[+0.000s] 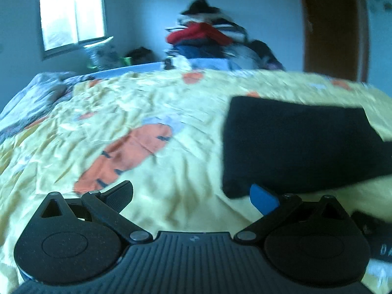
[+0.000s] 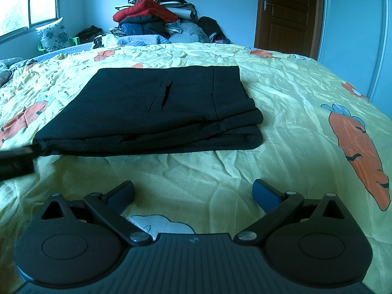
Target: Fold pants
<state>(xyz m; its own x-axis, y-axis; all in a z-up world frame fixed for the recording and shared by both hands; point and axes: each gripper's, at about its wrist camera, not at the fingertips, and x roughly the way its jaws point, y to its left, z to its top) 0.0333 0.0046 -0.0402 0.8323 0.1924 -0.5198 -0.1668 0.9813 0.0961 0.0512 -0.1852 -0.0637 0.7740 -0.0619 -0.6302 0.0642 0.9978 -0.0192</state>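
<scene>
The black cloth pants point(image 2: 156, 107) lay folded on the yellow carrot-print bedsheet point(image 2: 281, 112); the left hand-held gripper point(image 1: 192, 197) and the right hand-held gripper point(image 2: 193, 193) gaped wide, empty.

Daylit window point(image 2: 29, 2), pale blue walls point(image 2: 232, 5), brown door point(image 2: 286, 12), heaped clothes point(image 2: 156, 17).

The left wrist view is motion-blurred throughout, and the black pants point(image 1: 299, 144) ahead-right of the tongs run off its right edge.

Folded black pants point(image 2: 156, 107) flat on carrot-print bedspread point(image 2: 294, 112), beyond wide-spread right gripper point(image 2: 193, 193).
</scene>
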